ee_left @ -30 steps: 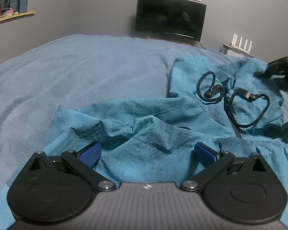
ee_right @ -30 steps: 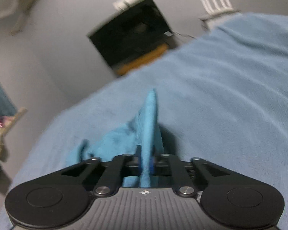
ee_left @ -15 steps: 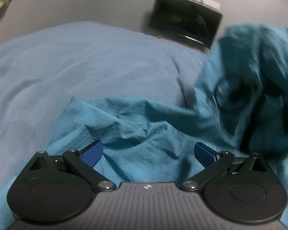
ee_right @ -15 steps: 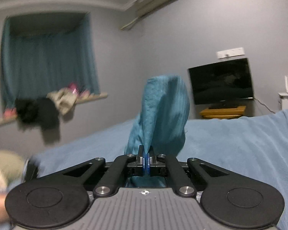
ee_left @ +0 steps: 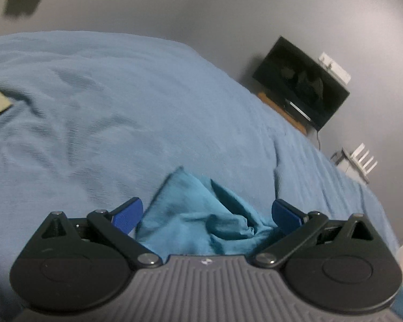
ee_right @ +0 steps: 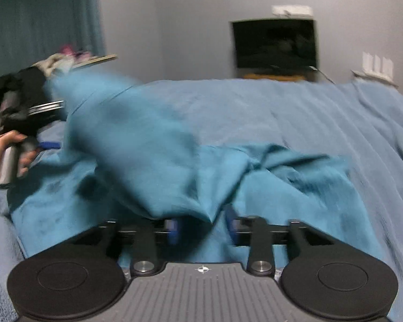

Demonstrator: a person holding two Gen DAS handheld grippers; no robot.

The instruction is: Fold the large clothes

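Observation:
A large teal garment point(ee_right: 153, 161) lies crumpled and partly folded over on the light blue bed point(ee_right: 322, 112). My right gripper point(ee_right: 201, 226) has its jaws part open, with a fold of the teal cloth hanging loose between the blue pads. My left gripper point(ee_left: 207, 213) is open wide, and a bunch of the same garment point(ee_left: 198, 214) lies between its blue pads without being pinched. In the right wrist view the left gripper's body point(ee_right: 27, 104) shows at the left edge, held by a hand point(ee_right: 2, 158).
The bed cover point(ee_left: 107, 123) spreads far to the left and back. A dark TV point(ee_left: 301, 83) on a wooden stand is against the grey wall, with a white router point(ee_left: 362, 158) to its right. A shelf with clutter point(ee_right: 67, 59) is by the curtain.
My right gripper swung the cloth it held up and over, then opened and let it go. My left gripper turned left and stayed open. The garment now lies folded over itself.

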